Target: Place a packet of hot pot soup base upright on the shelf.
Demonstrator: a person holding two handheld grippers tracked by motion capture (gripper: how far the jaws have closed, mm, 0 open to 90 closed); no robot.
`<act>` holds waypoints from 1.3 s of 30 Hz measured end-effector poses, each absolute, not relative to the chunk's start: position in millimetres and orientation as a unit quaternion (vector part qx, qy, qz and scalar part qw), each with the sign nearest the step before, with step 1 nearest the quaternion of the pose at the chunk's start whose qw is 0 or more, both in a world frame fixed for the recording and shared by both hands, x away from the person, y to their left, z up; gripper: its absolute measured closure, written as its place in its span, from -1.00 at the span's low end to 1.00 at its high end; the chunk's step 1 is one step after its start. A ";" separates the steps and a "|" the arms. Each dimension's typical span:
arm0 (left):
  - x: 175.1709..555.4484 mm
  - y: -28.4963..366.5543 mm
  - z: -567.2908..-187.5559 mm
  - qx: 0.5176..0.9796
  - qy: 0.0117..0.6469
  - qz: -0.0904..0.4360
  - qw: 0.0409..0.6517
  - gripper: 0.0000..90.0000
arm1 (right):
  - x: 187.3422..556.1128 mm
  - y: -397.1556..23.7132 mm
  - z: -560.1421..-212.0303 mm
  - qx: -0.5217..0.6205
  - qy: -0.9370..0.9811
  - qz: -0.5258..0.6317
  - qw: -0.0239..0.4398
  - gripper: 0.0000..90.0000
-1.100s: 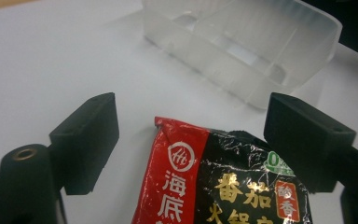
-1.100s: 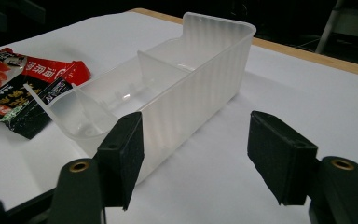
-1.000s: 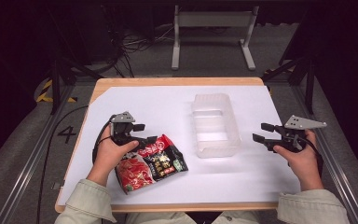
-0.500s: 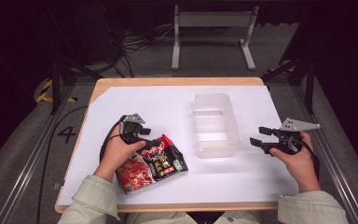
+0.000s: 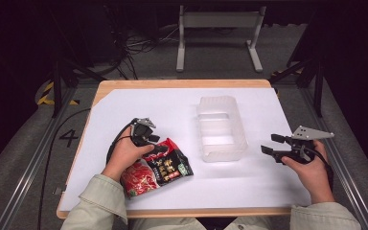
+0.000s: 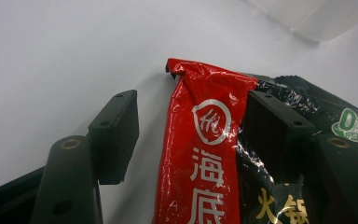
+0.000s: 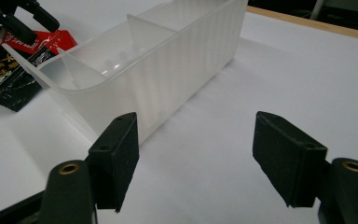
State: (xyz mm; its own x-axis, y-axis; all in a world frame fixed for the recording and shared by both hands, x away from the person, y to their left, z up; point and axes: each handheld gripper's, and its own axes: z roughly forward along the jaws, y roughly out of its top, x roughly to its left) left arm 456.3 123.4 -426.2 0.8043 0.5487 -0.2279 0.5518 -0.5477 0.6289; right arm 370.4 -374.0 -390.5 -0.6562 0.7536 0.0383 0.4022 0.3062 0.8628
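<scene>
Straddling the top edge of the snack packet [image 6: 200, 154] with my left gripper [image 5: 146, 136], I have the jaws apart, one on bare white table cover [image 5: 172, 110] and the other over the packet's dark printed part, with the red strip between them. Nothing is clamped yet. The packet lies flat, just beside the near left corner of the clear divided bin [image 5: 220, 127], not touching it as far as I can tell, and my left hand [image 5: 124, 155] rests over its upper left part.

To do this grab well, I judge I should keep the jaws low and level so the lower one slides under the crinkled edge instead of pushing the packet along the smooth cover. I would close on the sealed red strip, where the film is flat and doubled, not on the puffed middle, which would likely slip or crush. A slow squeeze, then a small lift to test the hold.

My right gripper [image 5: 280, 146] hovers to the right of the bin, well apart from the packet, jaws wide apart and holding nothing, pointed at the bin's near end wall.

Compared with a second ago, my left gripper has dropped from above the packet's upper left corner down onto its edge and tipped forward. The right one has shifted only slightly. Packet and bin have not moved.
</scene>
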 end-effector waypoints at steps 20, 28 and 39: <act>458.9 118.8 -433.9 0.891 0.315 -0.035 0.324 0.22 | 370.5 -370.1 -394.4 0.377 0.782 0.463 0.180 -0.36; 458.0 119.8 -433.5 0.892 0.316 -0.032 0.320 0.47 | 370.2 -370.0 -394.6 0.380 0.781 0.462 0.179 -0.36; 456.9 120.5 -429.0 0.901 0.299 -0.015 0.314 0.87 | 370.8 -369.4 -394.8 0.383 0.779 0.464 0.179 -0.38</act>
State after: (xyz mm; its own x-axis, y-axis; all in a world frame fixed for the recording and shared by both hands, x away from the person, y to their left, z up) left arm 456.9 120.5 -429.0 0.8206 0.5294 -0.2151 0.5484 -0.6238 0.5569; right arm 370.8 -369.4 -394.8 -0.6423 0.7625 0.0775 0.4312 0.2759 0.8590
